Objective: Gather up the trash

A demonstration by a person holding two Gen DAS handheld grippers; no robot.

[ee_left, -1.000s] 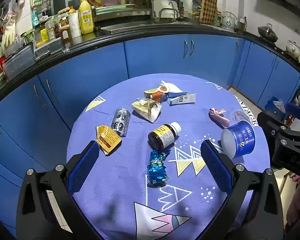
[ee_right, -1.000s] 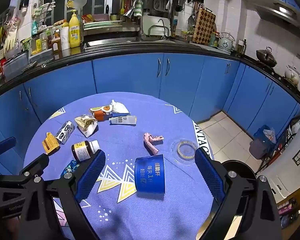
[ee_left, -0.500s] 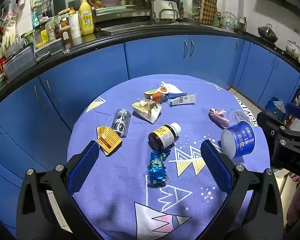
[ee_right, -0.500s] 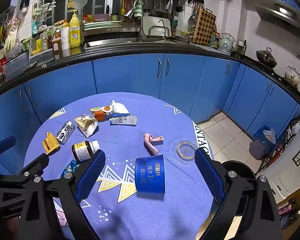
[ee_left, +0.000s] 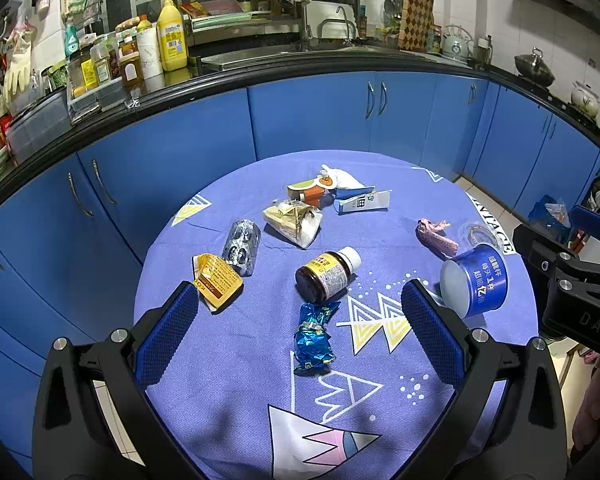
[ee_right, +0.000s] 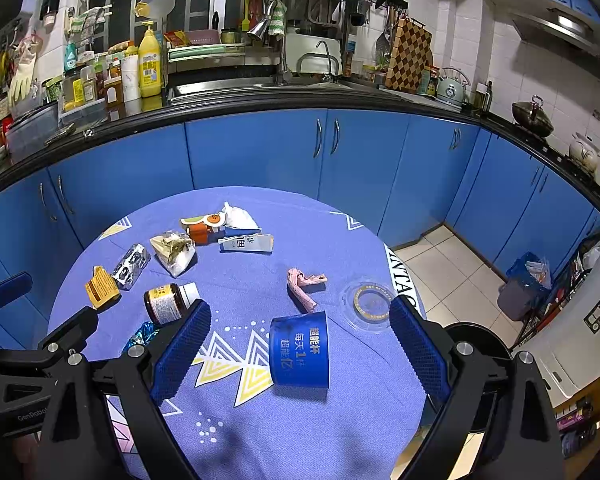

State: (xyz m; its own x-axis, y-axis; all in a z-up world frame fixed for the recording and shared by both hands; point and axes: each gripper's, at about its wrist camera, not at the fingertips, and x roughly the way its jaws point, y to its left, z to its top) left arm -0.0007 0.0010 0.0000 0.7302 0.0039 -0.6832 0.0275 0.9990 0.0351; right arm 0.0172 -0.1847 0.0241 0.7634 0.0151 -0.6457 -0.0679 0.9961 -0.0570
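Left wrist view: left claw (ee_left: 300, 322) spread wide, empty, hovering low over the near edge of the round bench (ee_left: 380, 412), framing a crumpled blue foil wrapper (ee_left: 313, 338) dead centre, likely lined up as first pick. Just past it at 12 o'clock, a brown pill bottle (ee_left: 327, 273) on its side, white cap on, contents not readable through the dark glass. At 10 o'clock, a yellow sachet (ee_left: 216, 282) touching a silver blister pack (ee_left: 242, 246); further at 12, a torn paper bag (ee_left: 294, 222), an orange-and-white carton (ee_left: 310, 192) and a flattened blue-and-white box (ee_left: 362, 202) bunched near the far edge. At 2 o'clock, a blue cup (ee_left: 476, 280) tipped on its side, pale bottom toward this camera, inside not visible; beside it a pink wrapper (ee_left: 436, 236) and a clear lid (ee_left: 478, 234). Right wrist view: right claw (ee_right: 300, 346) equally spread, gripping nothing, pads flanking the blue cup (ee_right: 300, 354), with the clear lid (ee_right: 366, 306) lying flat at 1 o'clock, apart from the cup. Probably a starting pose, each claw squared to its nearest piece. On the floor at 3 o'clock, a grey bin (ee_right: 520, 290) lined with a blue bag, some rubbish showing at its mouth, a plausible drop point though well apart from the bench. Nothing collected yet by the look of it.
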